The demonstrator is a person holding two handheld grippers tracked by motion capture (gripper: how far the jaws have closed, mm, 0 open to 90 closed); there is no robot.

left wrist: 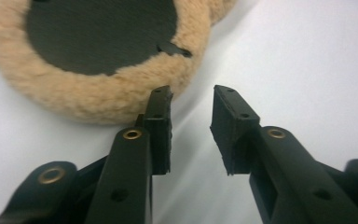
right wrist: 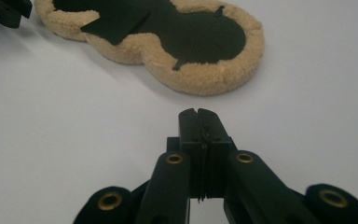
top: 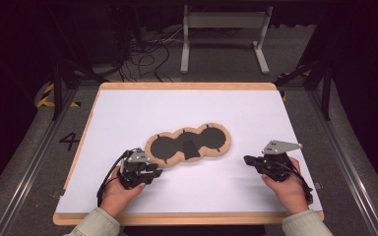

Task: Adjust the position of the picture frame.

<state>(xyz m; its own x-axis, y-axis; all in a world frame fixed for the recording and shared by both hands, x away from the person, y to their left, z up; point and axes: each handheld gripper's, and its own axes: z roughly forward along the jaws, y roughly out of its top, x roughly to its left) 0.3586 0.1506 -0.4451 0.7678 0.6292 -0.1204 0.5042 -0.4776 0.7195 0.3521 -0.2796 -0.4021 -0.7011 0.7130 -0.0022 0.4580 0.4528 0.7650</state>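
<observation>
A tan fleece pad [top: 188,143] with three round black lobes lies flat near the middle of the white table. A loose black flap [top: 191,150] rests on its middle lobe. My left gripper [top: 155,172] sits at the pad's near-left end. In the left gripper view its jaws [left wrist: 193,93] stand open with nothing between them, and one tip lies close to the fleece rim [left wrist: 98,100]. My right gripper [top: 248,160] is off to the pad's right, apart from it. In the right gripper view it [right wrist: 198,112] is shut and empty, with the pad [right wrist: 205,77] ahead.
The white table top [top: 128,113] has a wooden border [top: 187,86]. Beyond its far edge stand a grey metal frame [top: 224,34] and tangled cables [top: 142,54] on the floor. Bare white surface lies on all sides of the pad.
</observation>
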